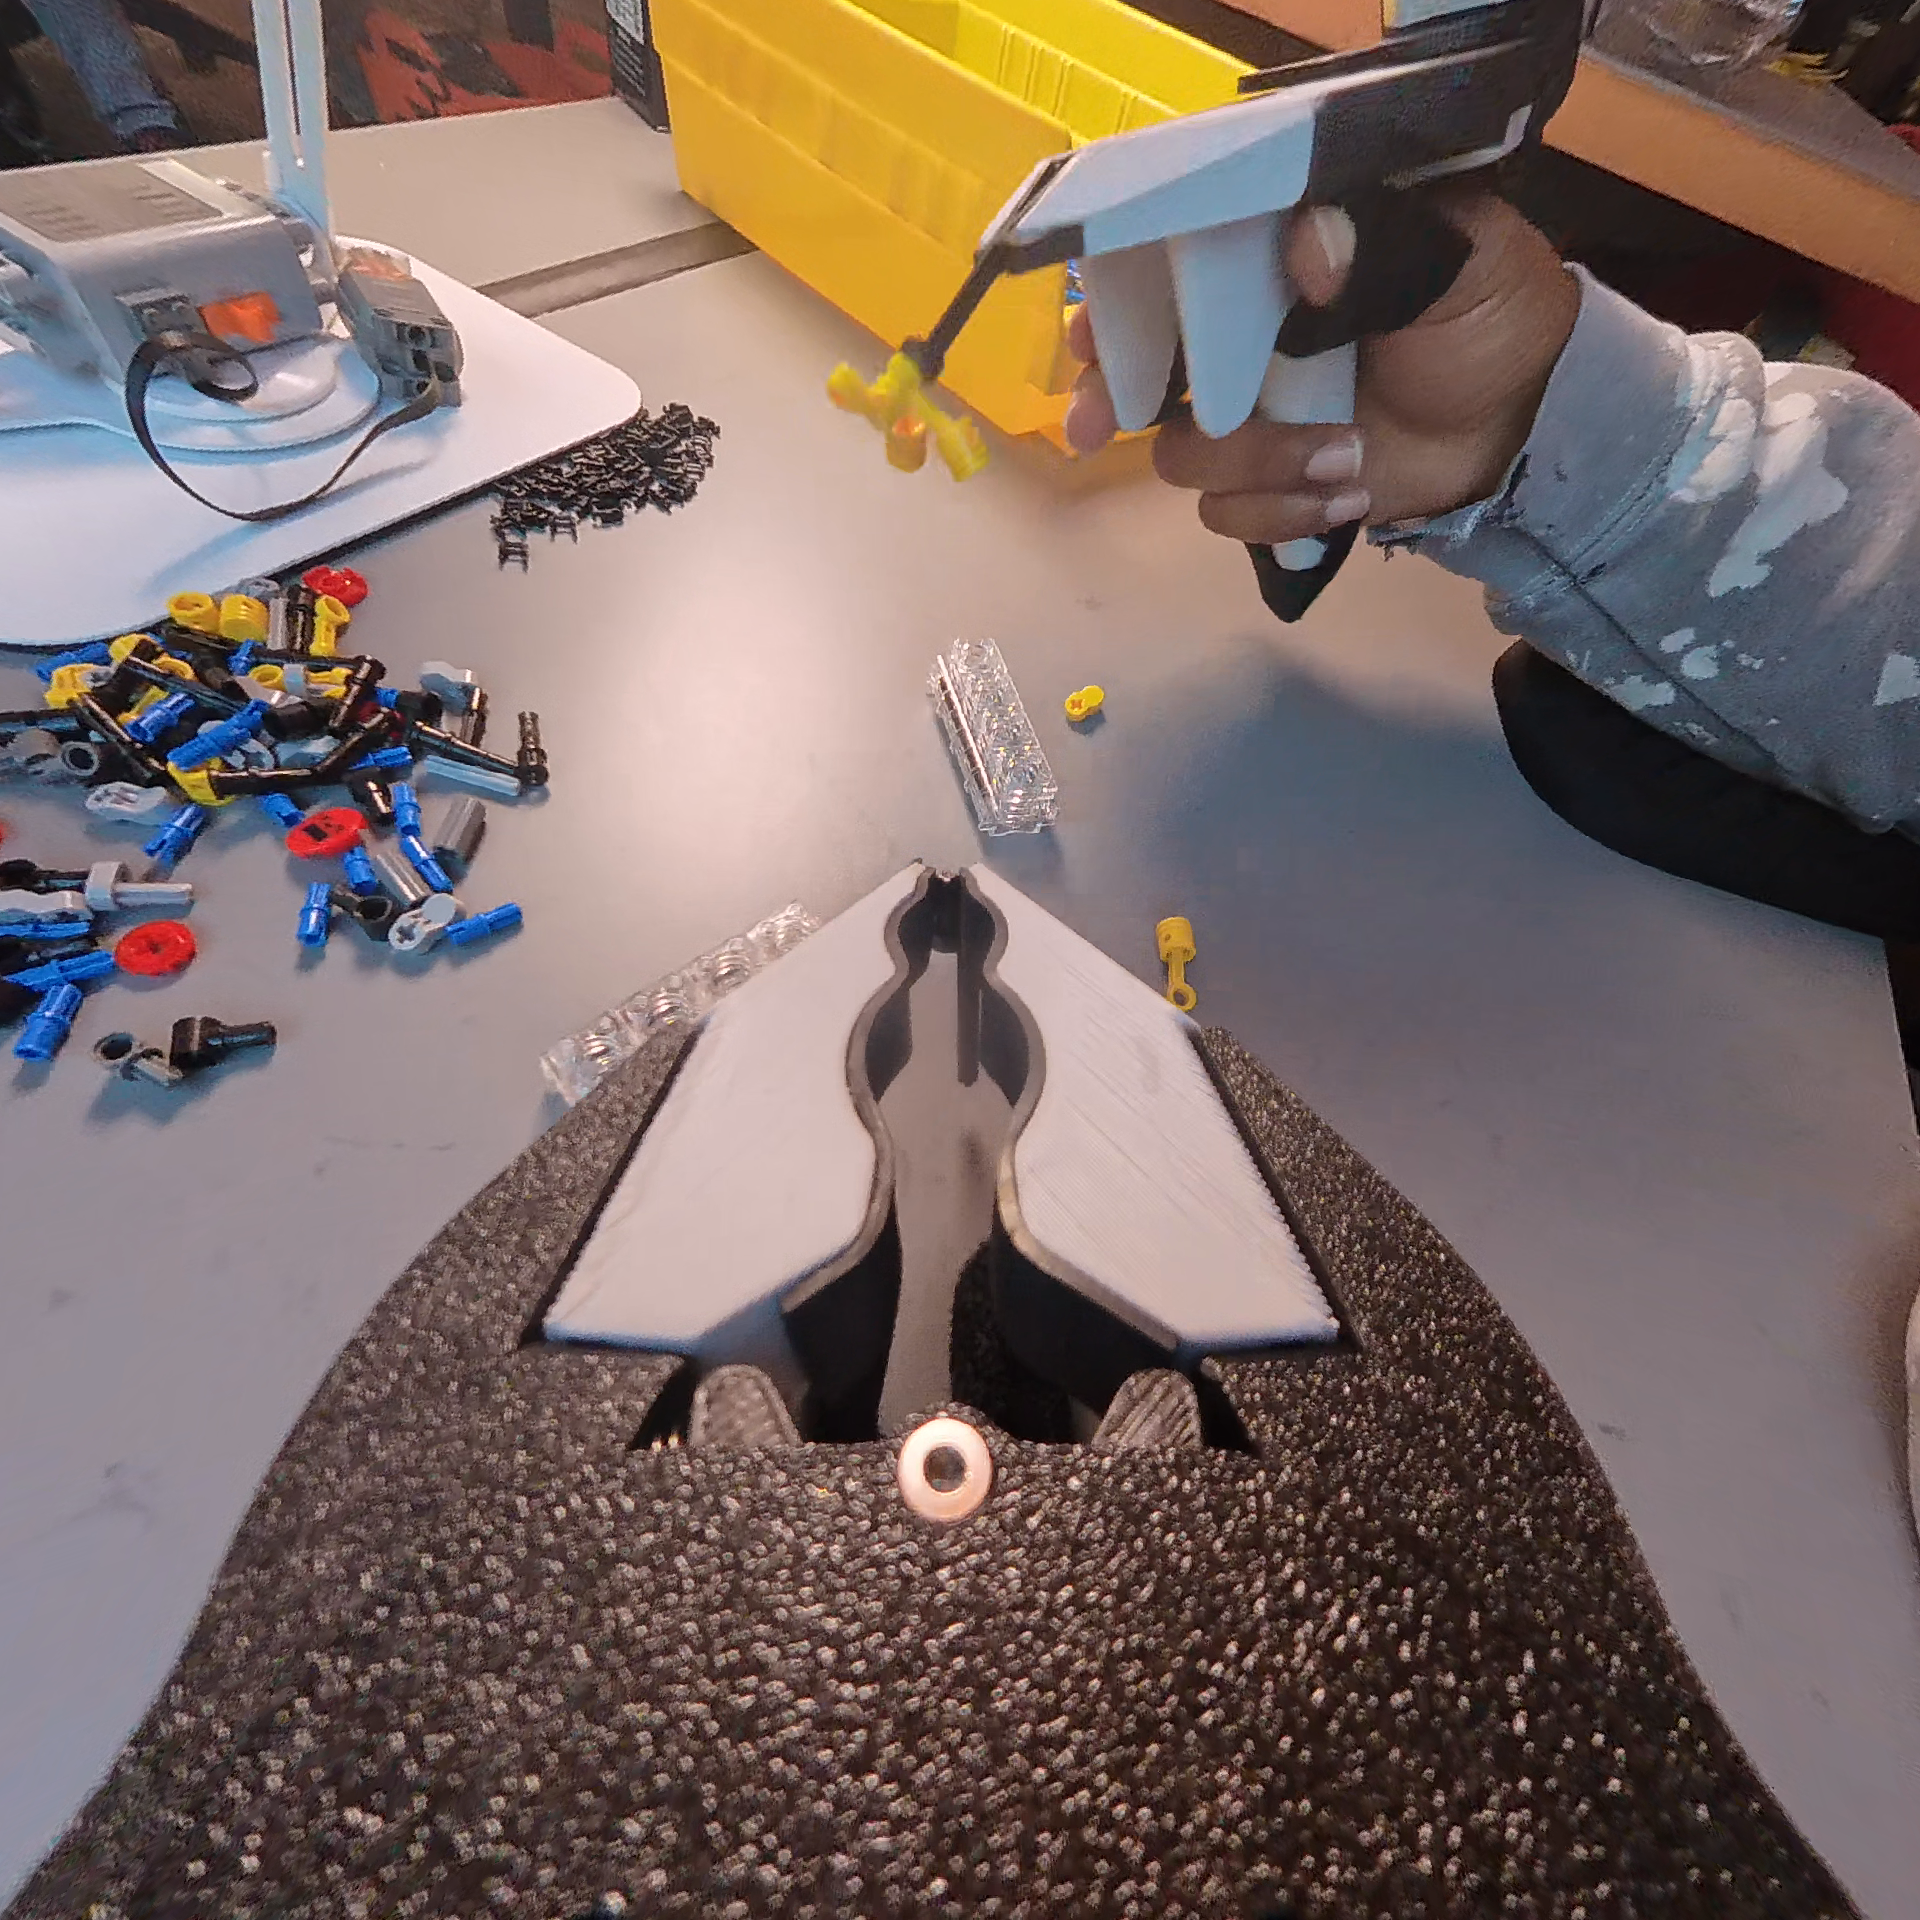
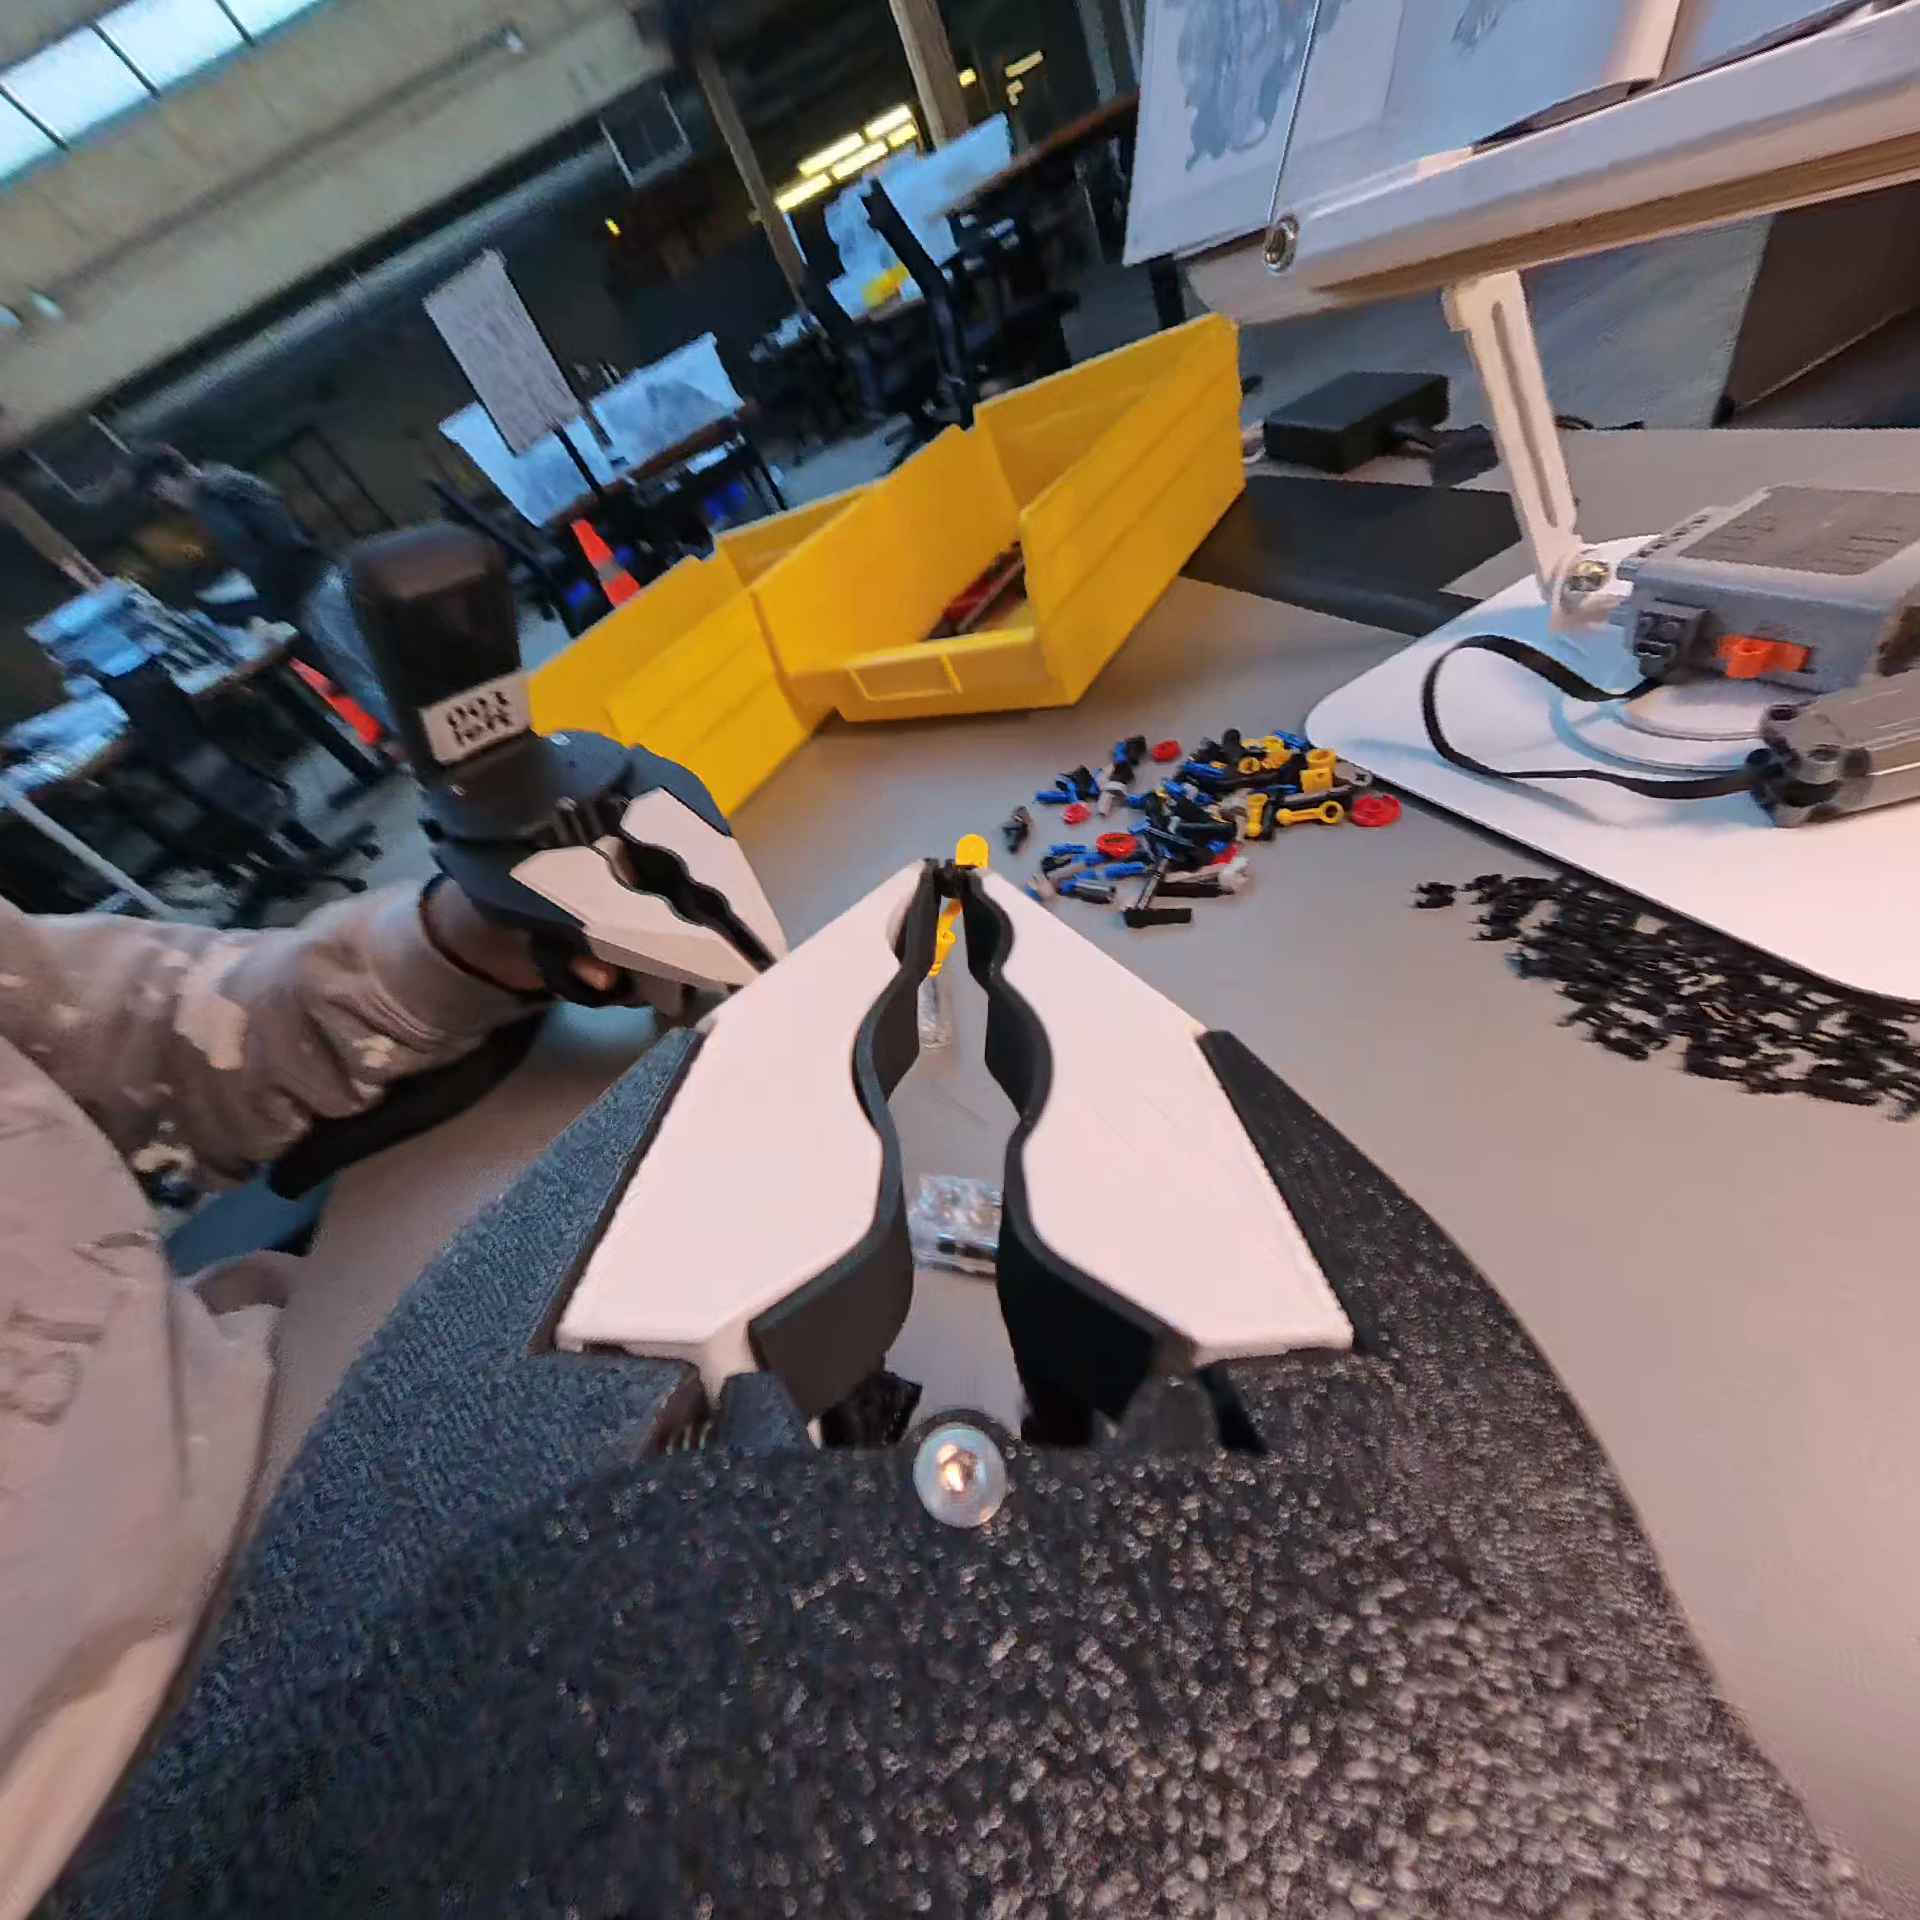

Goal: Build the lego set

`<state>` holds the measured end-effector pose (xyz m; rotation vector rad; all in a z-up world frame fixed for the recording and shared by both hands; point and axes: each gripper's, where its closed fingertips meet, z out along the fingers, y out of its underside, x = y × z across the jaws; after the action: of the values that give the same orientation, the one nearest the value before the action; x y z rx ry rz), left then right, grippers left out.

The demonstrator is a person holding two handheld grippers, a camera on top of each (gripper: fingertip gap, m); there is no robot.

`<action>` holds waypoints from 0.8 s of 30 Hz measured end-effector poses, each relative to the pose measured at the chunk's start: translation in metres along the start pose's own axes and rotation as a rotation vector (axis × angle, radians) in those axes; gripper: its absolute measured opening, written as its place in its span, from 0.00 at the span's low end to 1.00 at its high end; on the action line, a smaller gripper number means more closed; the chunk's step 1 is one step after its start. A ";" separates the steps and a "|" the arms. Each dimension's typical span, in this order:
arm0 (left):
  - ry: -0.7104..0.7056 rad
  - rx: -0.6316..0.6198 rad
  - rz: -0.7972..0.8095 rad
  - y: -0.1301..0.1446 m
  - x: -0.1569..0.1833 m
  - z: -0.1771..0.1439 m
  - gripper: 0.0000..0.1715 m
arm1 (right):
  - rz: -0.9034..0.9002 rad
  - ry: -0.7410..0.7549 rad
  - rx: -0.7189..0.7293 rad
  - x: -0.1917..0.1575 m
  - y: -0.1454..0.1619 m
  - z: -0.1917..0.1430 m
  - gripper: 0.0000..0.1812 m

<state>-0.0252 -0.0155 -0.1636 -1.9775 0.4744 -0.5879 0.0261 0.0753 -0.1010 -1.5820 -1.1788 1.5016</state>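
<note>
The right gripper [image 1: 920, 358], pinched shut, holds a small yellow piece [image 1: 909, 416] at its very tip over the table [image 1: 727, 665], so a wobble could drop it; the left gripper [image 1: 945, 883] is shut on a thin black stick [image 1: 964, 987].

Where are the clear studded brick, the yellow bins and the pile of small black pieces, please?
clear studded brick [image 1: 995, 736]: left wrist view, top studs.
yellow bins [image 2: 914, 597]: right wrist view, outer side wall.
pile of small black pieces [image 1: 613, 462]: left wrist view, middle of heap.

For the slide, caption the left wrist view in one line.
Left hand-held gripper shut on a thin black rod; right hand-held gripper lifts a yellow piece above the grey table.
</note>
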 end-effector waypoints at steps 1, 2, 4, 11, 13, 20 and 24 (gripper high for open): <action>-0.004 -0.010 0.005 0.001 0.000 0.000 0.03 | 0.047 -0.042 0.028 -0.005 -0.004 -0.001 0.02; -0.011 -0.022 0.011 0.003 -0.001 0.001 0.03 | 0.093 -0.085 0.057 -0.011 -0.008 -0.003 0.02; -0.028 -0.046 0.026 0.007 -0.002 0.002 0.03 | 0.194 -0.178 0.107 -0.022 -0.015 -0.005 0.02; -0.053 -0.097 0.045 0.015 -0.006 0.002 0.05 | 0.418 -0.370 0.195 -0.044 -0.027 -0.006 0.02; -0.040 -0.094 0.042 0.014 -0.006 0.001 0.09 | 0.447 -0.396 0.198 -0.047 -0.027 -0.005 0.02; 0.060 0.142 0.060 -0.028 0.011 -0.015 0.17 | 0.492 -0.475 0.171 -0.068 -0.018 0.009 0.02; 0.162 0.332 0.029 -0.058 0.034 -0.027 0.19 | 0.509 -0.554 0.150 -0.088 -0.013 0.020 0.02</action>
<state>-0.0095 -0.0279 -0.0943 -1.6130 0.4702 -0.7603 0.0099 -0.0025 -0.0572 -1.4717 -0.9353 2.4138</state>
